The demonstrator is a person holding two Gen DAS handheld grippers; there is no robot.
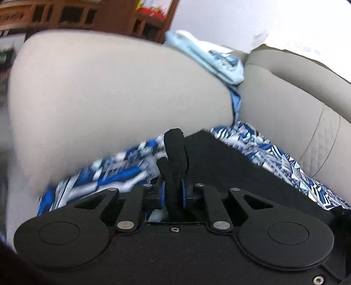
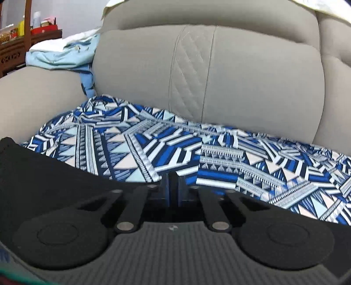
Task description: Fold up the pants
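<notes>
Black pants (image 1: 230,162) lie on a blue-and-white patterned cloth (image 2: 175,149) spread over a grey sofa seat. My left gripper (image 1: 173,193) is shut on a bunched fold of the black pants (image 1: 175,144), which sticks up between the blue pads (image 1: 162,193). In the right wrist view, my right gripper (image 2: 174,190) is shut on an edge of the black pants (image 2: 43,171); the black fabric stretches left and right along the bottom of that view.
The grey sofa armrest (image 1: 109,92) bulges at the left, the backrest (image 2: 208,76) stands behind. Light blue clothes (image 2: 63,54) lie piled on the armrest. Wooden shelves (image 1: 87,15) stand beyond it.
</notes>
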